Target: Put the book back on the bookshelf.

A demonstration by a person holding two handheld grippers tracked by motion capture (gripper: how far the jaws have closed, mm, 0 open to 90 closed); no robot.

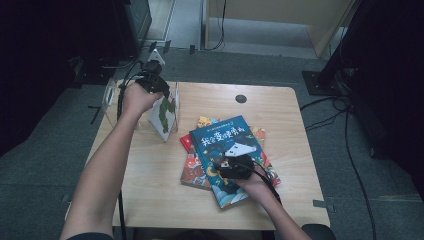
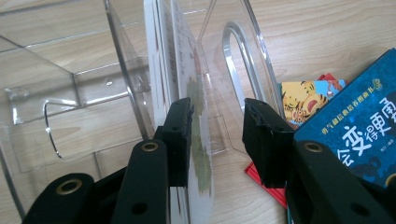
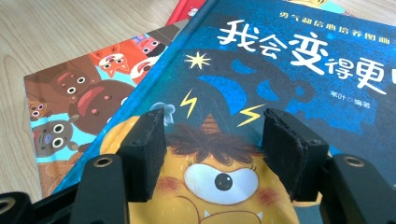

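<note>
Left gripper (image 2: 215,135) is up at the clear rack (image 1: 112,92) on the table's (image 1: 150,200) far left edge, jaws apart astride a white book (image 2: 187,93) standing on edge inside; one pad is at its cover, the other stands clear. The rack's divider (image 2: 243,70) rises just beside that book. Right gripper (image 3: 215,154) hovers over the blue book (image 1: 225,140), jaws apart, nothing between them. It tops a fanned stack mid-table, long axis running toward the near right corner. Bare wood lies near-left.
</note>
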